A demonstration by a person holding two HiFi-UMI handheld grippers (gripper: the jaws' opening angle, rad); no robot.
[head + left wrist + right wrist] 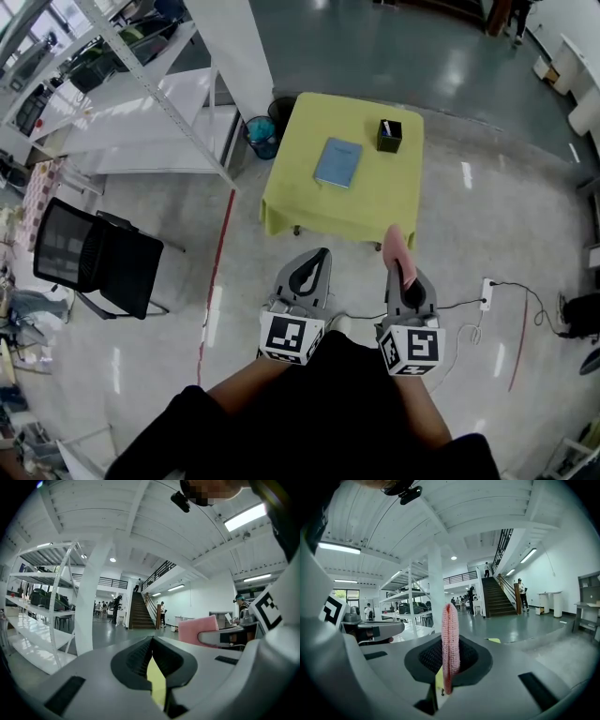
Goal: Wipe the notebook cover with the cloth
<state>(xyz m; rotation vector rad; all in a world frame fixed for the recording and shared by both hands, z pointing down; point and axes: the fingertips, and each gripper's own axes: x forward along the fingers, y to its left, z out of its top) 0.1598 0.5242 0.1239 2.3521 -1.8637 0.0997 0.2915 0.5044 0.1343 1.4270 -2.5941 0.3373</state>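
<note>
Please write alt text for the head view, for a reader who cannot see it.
Seen from above, a person holds two grippers: the right gripper grips a pink cloth, and the left gripper is shut and empty. Ahead, a blue notebook and a black box sit on a yellow table.

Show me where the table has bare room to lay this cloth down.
The table is mostly bare: the wide near strip between the notebook and the front edge, and the right side in front of the black box. Tightest is the far right corner, around that box.
</note>
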